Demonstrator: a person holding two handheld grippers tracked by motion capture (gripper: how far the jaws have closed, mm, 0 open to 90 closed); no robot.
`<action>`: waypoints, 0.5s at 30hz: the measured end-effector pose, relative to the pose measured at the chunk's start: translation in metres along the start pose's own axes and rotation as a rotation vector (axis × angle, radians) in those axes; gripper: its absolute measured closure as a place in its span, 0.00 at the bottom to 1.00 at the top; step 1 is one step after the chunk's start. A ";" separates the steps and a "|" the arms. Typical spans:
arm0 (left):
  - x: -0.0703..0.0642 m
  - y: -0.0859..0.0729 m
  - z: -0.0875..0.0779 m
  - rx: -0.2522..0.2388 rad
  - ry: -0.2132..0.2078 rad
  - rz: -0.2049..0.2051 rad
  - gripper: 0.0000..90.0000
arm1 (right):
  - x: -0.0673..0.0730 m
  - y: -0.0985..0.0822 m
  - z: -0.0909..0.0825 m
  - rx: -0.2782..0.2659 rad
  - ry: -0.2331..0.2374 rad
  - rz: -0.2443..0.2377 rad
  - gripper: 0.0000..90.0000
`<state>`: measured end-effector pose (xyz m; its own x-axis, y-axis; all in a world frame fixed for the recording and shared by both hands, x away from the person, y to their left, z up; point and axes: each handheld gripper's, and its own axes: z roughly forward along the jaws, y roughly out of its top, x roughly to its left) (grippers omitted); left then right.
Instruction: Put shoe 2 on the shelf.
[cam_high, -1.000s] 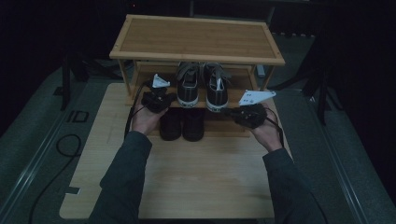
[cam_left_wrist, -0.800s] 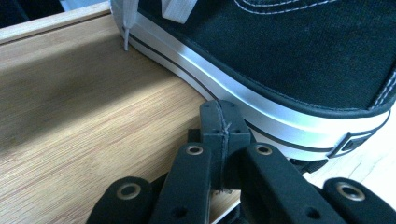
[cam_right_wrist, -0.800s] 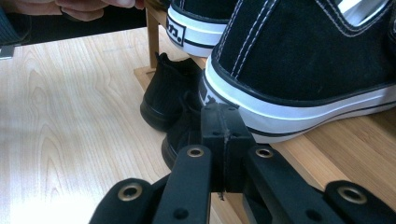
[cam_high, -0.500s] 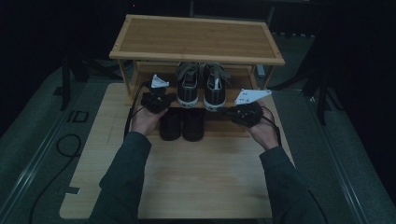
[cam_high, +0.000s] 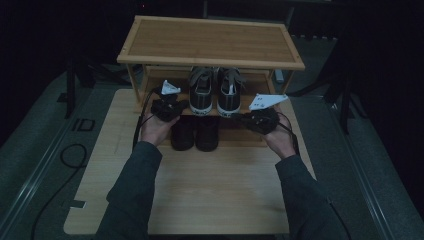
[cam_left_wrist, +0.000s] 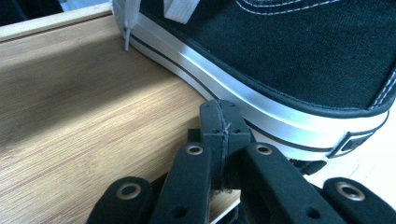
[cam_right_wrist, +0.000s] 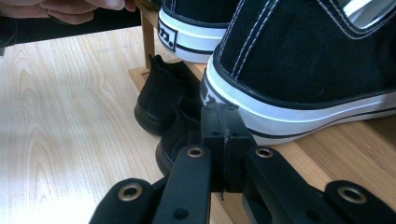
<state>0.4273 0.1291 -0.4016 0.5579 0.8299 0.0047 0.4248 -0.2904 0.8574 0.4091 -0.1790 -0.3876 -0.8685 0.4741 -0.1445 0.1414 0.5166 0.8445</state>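
Two black canvas sneakers with white soles stand side by side on the middle shelf of a bamboo shoe rack (cam_high: 210, 42), the left sneaker (cam_high: 201, 94) and the right sneaker (cam_high: 229, 96) with heels toward me. My left gripper (cam_high: 181, 104) is shut with nothing in it, its tips right at the left sneaker's white sole (cam_left_wrist: 243, 100) on the shelf board (cam_left_wrist: 88, 126). My right gripper (cam_high: 246, 119) is shut and empty too, its tips close to the right sneaker's heel (cam_right_wrist: 299, 88). A pair of black shoes (cam_high: 195, 134) sits below on the bottom level.
The rack stands at the far end of a light wooden board (cam_high: 200, 190) on dark floor. A black cable (cam_high: 65, 160) loops at the left. Dark stands flank the rack on both sides. The person's other hand (cam_right_wrist: 79, 9) shows at the top left of the right gripper view.
The right hand has shifted slightly left toward the right sneaker's heel. The left hand has kept still.
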 end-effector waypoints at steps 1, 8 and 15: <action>0.000 0.000 0.000 0.000 0.000 -0.001 1.00 | 0.000 0.000 0.000 -0.002 0.001 0.001 1.00; 0.000 0.000 0.000 -0.002 -0.002 -0.002 1.00 | -0.002 0.000 0.003 -0.002 -0.001 0.012 1.00; 0.000 -0.001 0.000 -0.004 -0.002 -0.003 1.00 | -0.003 0.002 0.008 0.013 -0.011 0.011 1.00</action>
<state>0.4272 0.1296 -0.4020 0.5581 0.8298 0.0016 0.4237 -0.2866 0.8593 0.4161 -0.1743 -0.3898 -0.8618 0.4873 -0.1409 0.1573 0.5208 0.8391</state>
